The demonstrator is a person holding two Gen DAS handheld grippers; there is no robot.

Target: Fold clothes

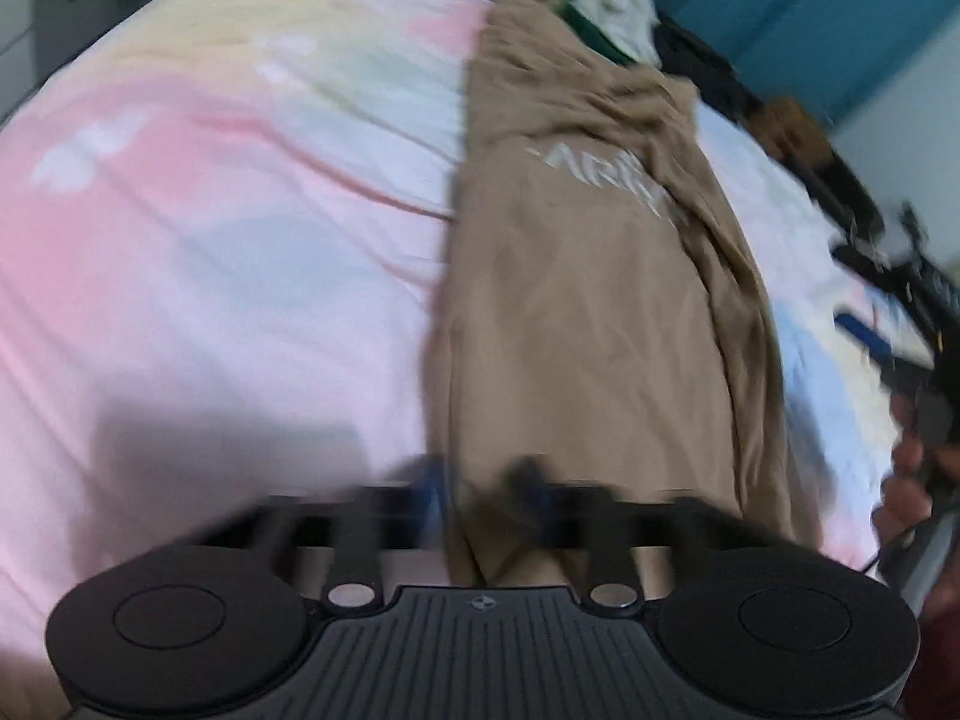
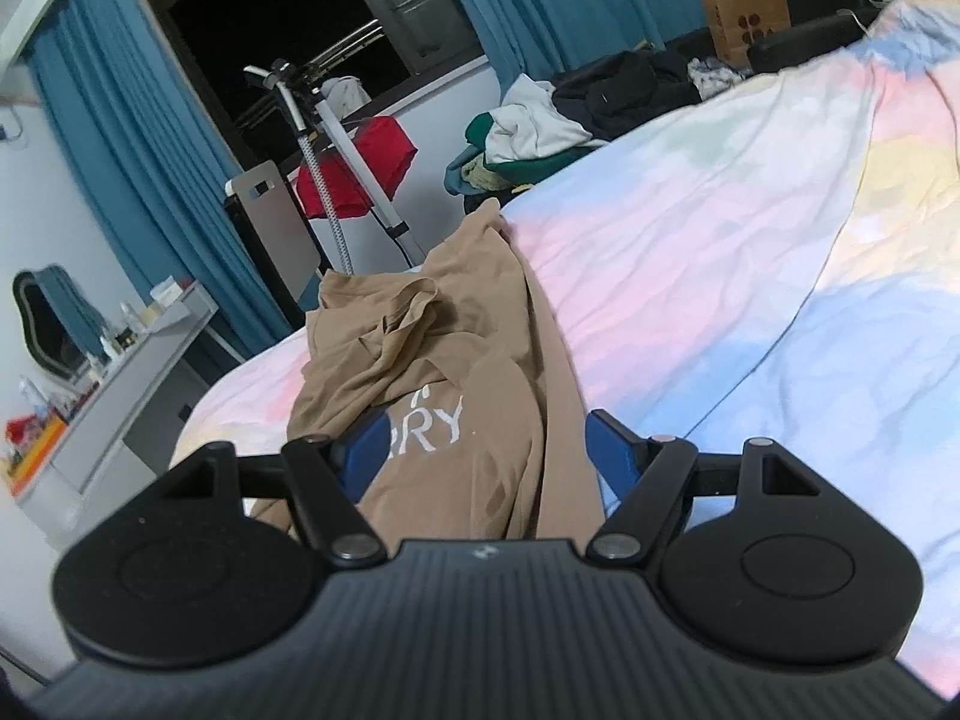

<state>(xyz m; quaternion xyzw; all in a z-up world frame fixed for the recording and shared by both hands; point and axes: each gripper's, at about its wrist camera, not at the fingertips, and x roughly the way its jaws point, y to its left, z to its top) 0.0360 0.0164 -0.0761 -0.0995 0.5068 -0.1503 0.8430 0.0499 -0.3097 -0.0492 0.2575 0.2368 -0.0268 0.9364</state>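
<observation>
Left tool [image 1: 486,492]: we see it motion-blurred, jaws drawn nearly together, pointing steeply down. Whether anything is pinched we cannot tell. Right tool [image 2: 486,444]: we hold jaws wide apart, blue fingers [image 2: 609,450] splayed, tilted gently down. Our right hand [image 1: 918,468] grips its handle.

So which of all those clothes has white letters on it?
The tan shirt spread long on the bed, between the right gripper. The heaped clothes beyond show no letters.
</observation>
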